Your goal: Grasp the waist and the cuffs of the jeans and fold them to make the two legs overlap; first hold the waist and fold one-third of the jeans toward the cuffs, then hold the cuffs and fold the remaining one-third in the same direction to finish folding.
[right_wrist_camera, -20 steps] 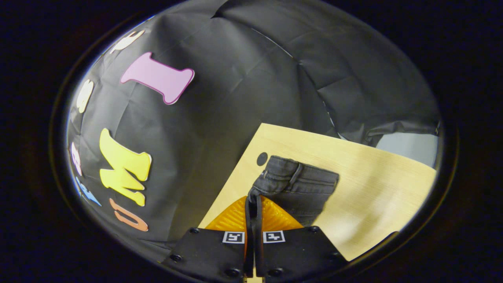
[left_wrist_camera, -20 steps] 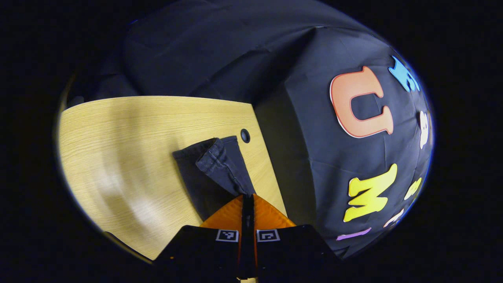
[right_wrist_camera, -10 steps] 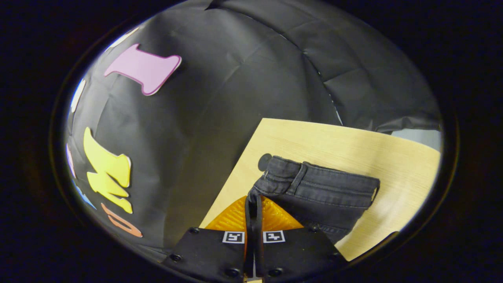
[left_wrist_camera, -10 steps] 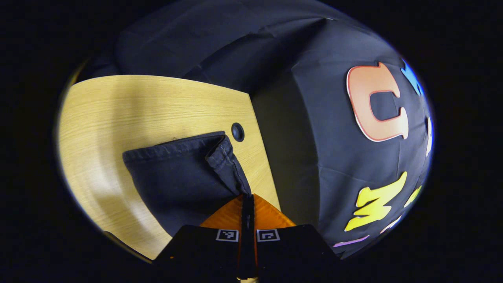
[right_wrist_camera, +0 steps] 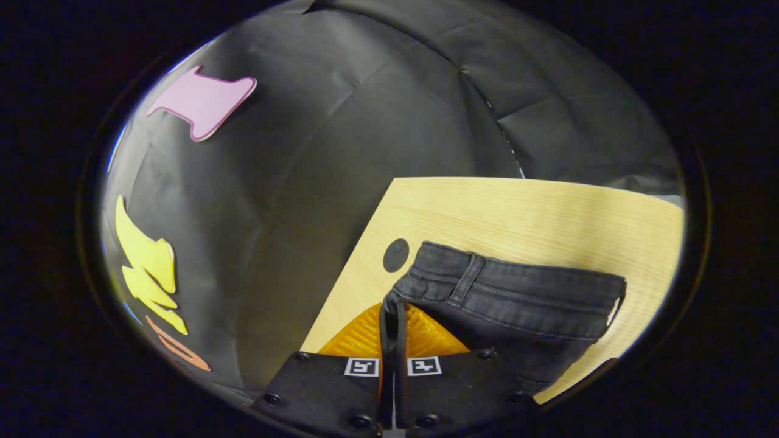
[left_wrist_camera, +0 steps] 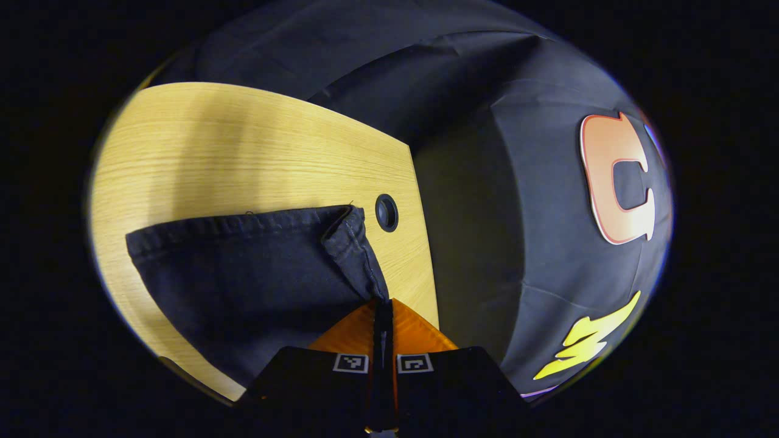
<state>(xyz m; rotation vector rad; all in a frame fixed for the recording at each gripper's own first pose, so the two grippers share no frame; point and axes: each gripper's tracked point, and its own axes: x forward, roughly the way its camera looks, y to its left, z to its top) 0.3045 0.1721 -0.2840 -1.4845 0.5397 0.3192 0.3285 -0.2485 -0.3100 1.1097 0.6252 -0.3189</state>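
Two tools grip dark jeans point(left_wrist_camera: 243, 274) lying on a wooden counter point(left_wrist_camera: 213, 152). Left gripper view: the left tool point(left_wrist_camera: 383, 304), fingers clenched, pinches the cuffs point(left_wrist_camera: 353, 249) just beside the counter's round hole point(left_wrist_camera: 386, 213) (hem edge stretching away leftward). Right gripper view: the right tool point(right_wrist_camera: 392, 307), likewise clenched, pinches the waist point(right_wrist_camera: 487, 286) corner just below that hole point(right_wrist_camera: 395, 255), waistband running rightward.
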